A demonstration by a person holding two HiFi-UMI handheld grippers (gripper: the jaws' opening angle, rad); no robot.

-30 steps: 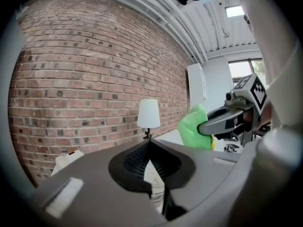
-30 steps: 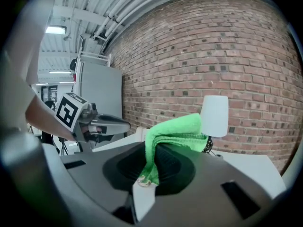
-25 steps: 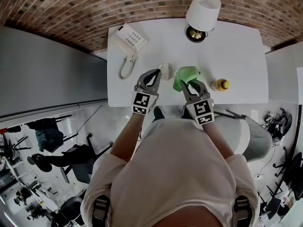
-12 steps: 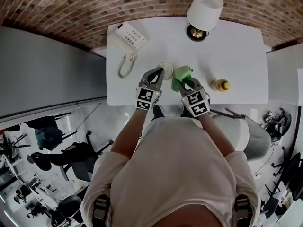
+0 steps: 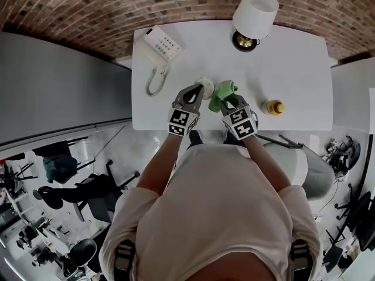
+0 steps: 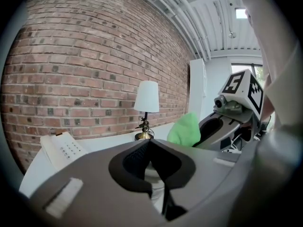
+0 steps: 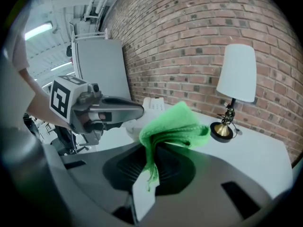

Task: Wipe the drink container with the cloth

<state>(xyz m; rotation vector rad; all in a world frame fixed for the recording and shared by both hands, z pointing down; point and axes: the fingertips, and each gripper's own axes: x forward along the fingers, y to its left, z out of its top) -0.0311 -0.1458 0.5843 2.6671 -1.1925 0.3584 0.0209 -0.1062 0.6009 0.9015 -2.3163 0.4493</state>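
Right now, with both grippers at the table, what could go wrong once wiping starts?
1. The left gripper seems to pinch the drink container only by its rim; a push from the cloth may tip it.
2. The right gripper holds the cloth by one fold; it might slip out.

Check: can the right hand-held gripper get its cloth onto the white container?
Probably yes: the green cloth in the right hand-held gripper sits beside the white container, nothing between; the left hand-held gripper holds it.
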